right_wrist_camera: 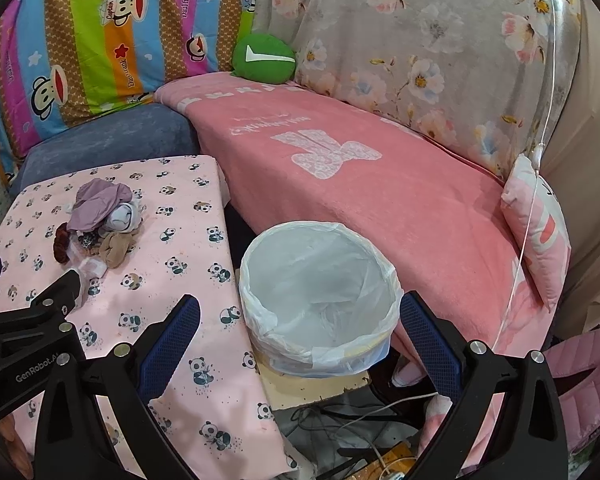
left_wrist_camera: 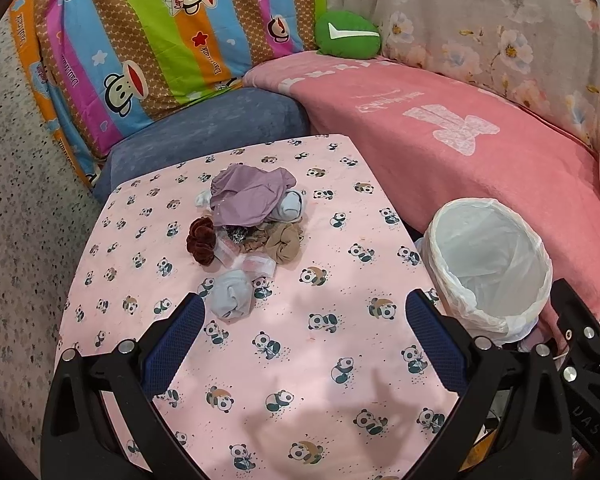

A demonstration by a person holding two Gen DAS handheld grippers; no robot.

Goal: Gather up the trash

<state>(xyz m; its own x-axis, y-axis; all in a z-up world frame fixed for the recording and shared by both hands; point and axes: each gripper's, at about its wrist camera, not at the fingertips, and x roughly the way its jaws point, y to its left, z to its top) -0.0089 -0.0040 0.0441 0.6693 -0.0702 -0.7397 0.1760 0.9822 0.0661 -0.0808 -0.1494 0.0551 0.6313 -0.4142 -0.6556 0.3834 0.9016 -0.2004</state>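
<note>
Left gripper [left_wrist_camera: 305, 312] hangs spread and empty over the panda-print tablecloth [left_wrist_camera: 284, 368], a balled pale sock [left_wrist_camera: 233, 294] just ahead of its left finger. Beyond lies the heap: purple cloth [left_wrist_camera: 250, 196], maroon scrunchie [left_wrist_camera: 201, 240], possibly plastic wrappers [left_wrist_camera: 256, 265]. Right gripper [right_wrist_camera: 300, 318], also spread, flanks the bag-lined bin [right_wrist_camera: 318, 296].

Table's got a matt pink panda-print cloth [left_wrist_camera: 300, 360] over it. The bin [right_wrist_camera: 320, 300] is lined with thin, crinkly, slightly glossy white plastic. The pile [left_wrist_camera: 248, 216] looks like soft fabric scraps, plus maybe clear plastic wrappers, hard to tell. The pink blanket [right_wrist_camera: 380, 200] looks fuzzy.
</note>
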